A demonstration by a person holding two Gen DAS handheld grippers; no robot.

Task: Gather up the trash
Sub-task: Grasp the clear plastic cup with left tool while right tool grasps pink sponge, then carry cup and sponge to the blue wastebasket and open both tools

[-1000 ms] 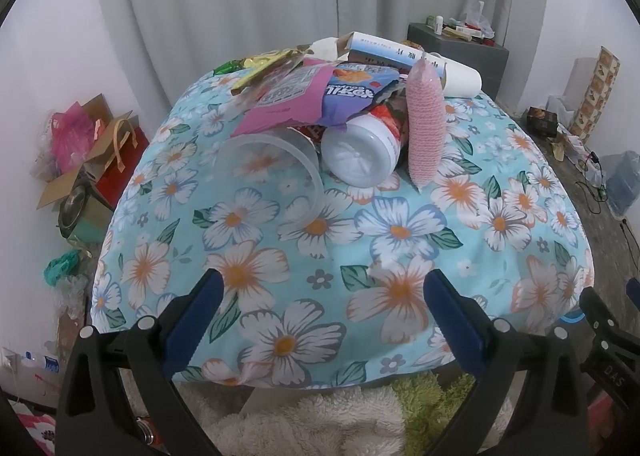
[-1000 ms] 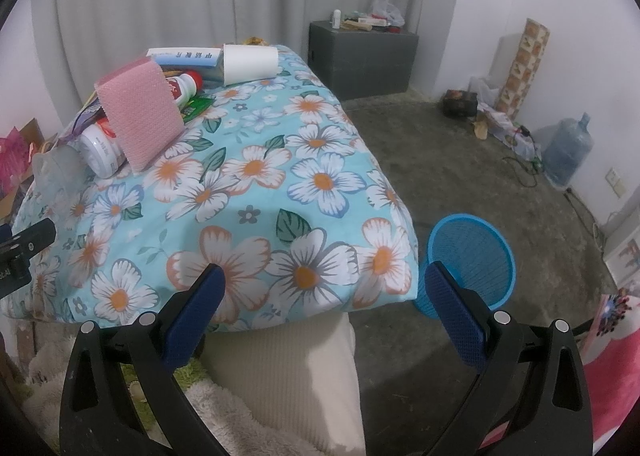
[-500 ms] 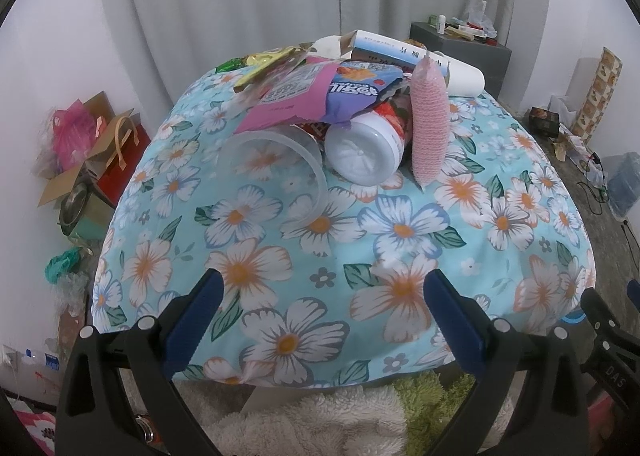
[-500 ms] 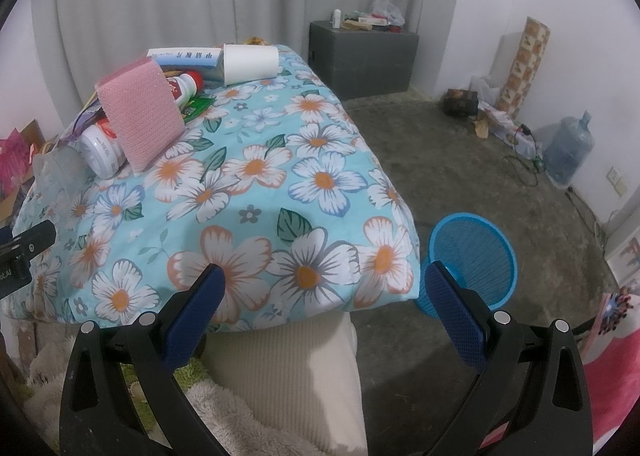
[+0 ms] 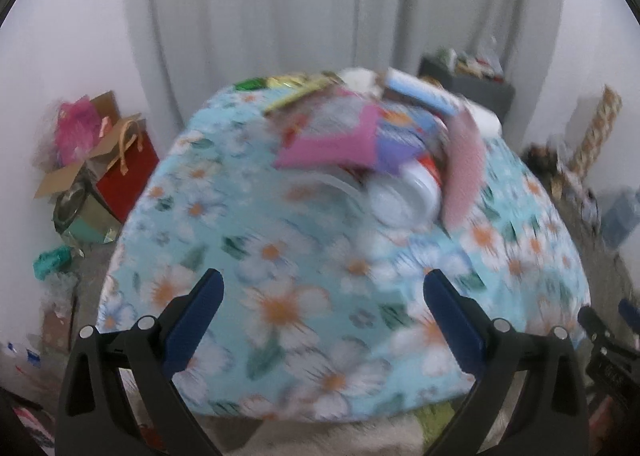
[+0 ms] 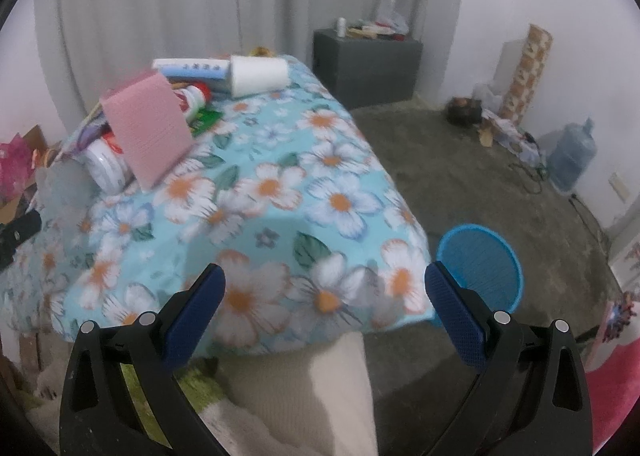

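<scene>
— What does the left wrist view show?

— The left gripper (image 5: 322, 288) hangs over the near edge of a table draped in a flowered cloth (image 5: 280, 256), its blue-padded jaws spread wide and holding nothing. The picture is blurred. The trash sits heaped at the far end: a pink packet (image 5: 332, 144) lying over a clear plastic cup (image 5: 320, 192), a white jar (image 5: 400, 200) on its side, and a pink sponge (image 5: 464, 168) leaning against the jar.

— And the right?

— The right gripper (image 6: 324, 288) is likewise spread apart and empty, at the table's near corner. The pink sponge (image 6: 146, 128) leans on the pile well beyond it; a white paper cup (image 6: 258, 74) lies on its side further back, beside a white-and-blue box (image 6: 192, 68). A blue basket (image 6: 480, 268) stands on the floor just beside the table's corner.
</scene>
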